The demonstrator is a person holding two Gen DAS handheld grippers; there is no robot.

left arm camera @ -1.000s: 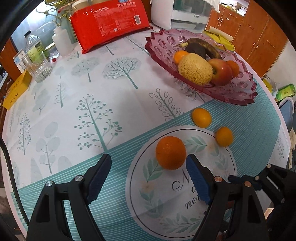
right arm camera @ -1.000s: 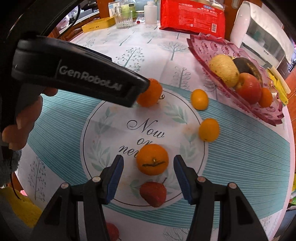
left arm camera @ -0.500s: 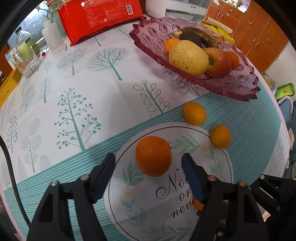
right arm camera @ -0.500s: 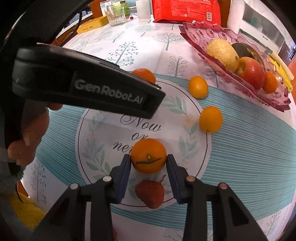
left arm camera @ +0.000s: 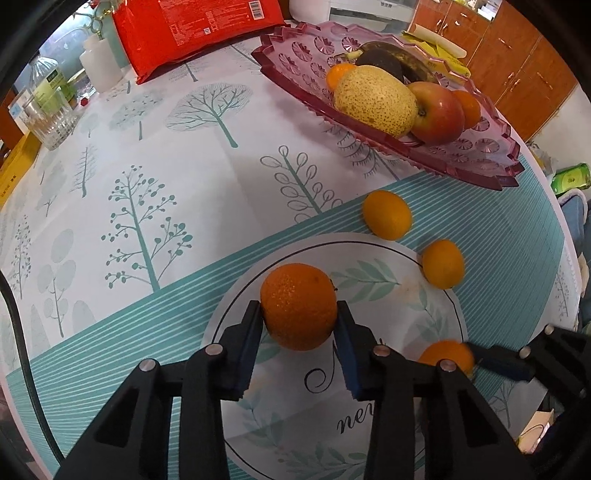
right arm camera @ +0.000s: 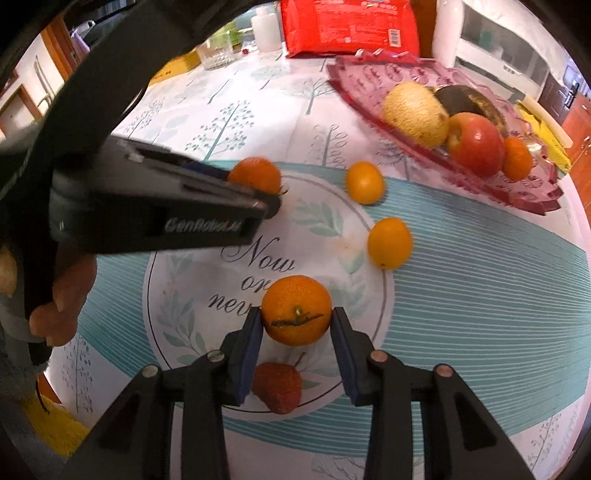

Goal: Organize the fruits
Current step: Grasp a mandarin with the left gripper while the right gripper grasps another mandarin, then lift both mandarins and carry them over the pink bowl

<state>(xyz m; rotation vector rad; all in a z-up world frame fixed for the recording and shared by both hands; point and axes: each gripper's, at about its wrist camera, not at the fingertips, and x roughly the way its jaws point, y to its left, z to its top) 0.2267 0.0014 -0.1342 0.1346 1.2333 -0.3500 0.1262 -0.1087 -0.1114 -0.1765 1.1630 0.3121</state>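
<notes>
Left wrist view shows my left gripper [left arm camera: 299,328] closed down on an orange [left arm camera: 298,305], both blue pads [left arm camera: 248,349] pressed against its sides over the round printed medallion of the tablecloth [left arm camera: 177,192]. Right wrist view shows my right gripper [right arm camera: 296,326] doing the same with a second orange [right arm camera: 296,309], the one with a dark stem scar across its face; its pads touch the fruit on either side. A strawberry [right arm camera: 277,387] lies on the cloth just beneath that gripper, between the finger bases. Two small yellow-orange citrus sit loose on the cloth between the medallion and the tray: one [right arm camera: 364,182] on the striped teal band near the tray, the other [right arm camera: 389,242] at the medallion's edge. The pink glass tray [left arm camera: 480,162] stands at the far right of the table, holding a speckled pear [left arm camera: 375,104], a red apple [left arm camera: 439,112], a darkened banana [left arm camera: 402,62], a dark fruit I cannot name, and two small oranges. From the right wrist, my left gripper reaches in from the left, with my hand [right arm camera: 59,306] on its handle, its tip against the first orange. A red packet [left arm camera: 192,33], a white bottle [left arm camera: 99,64] and a glass [left arm camera: 51,118] stand along the far edge.
</notes>
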